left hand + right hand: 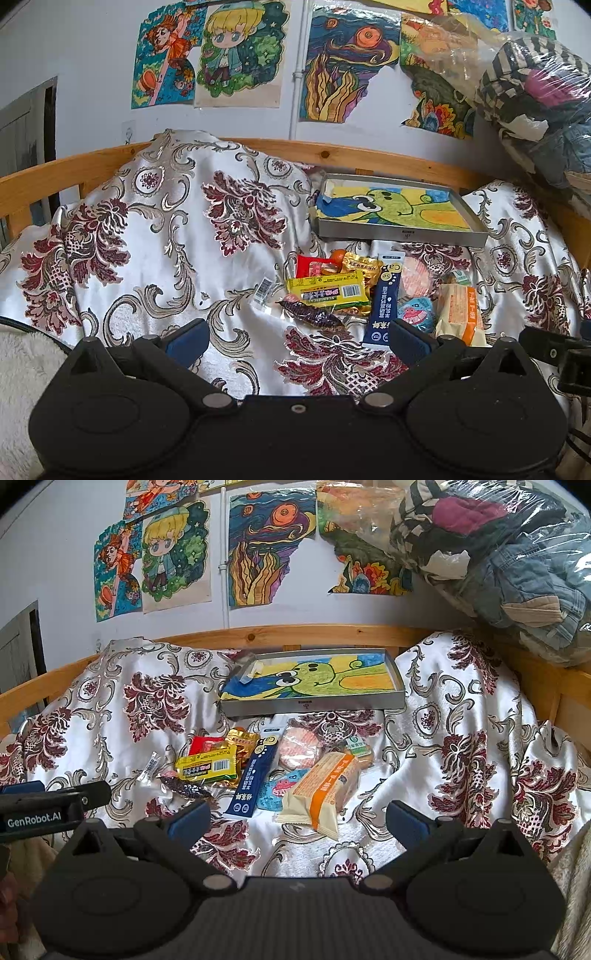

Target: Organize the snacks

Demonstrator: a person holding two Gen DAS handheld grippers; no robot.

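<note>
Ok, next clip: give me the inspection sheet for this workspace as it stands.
Surface: patterned cloth over a wooden-railed bed, wrinkled.
Job's things: snack pile loose on the cloth; shallow grey tray behind it, lined with a drawing, no snacks inside.
Clutter: small barcode wrapper lying apart, left of the pile.
Grippers: left tool open, empty; right tool open, empty.
Cables: nothing seen.
Surroundings: drawings on the wall; bagged clothes at right.
</note>
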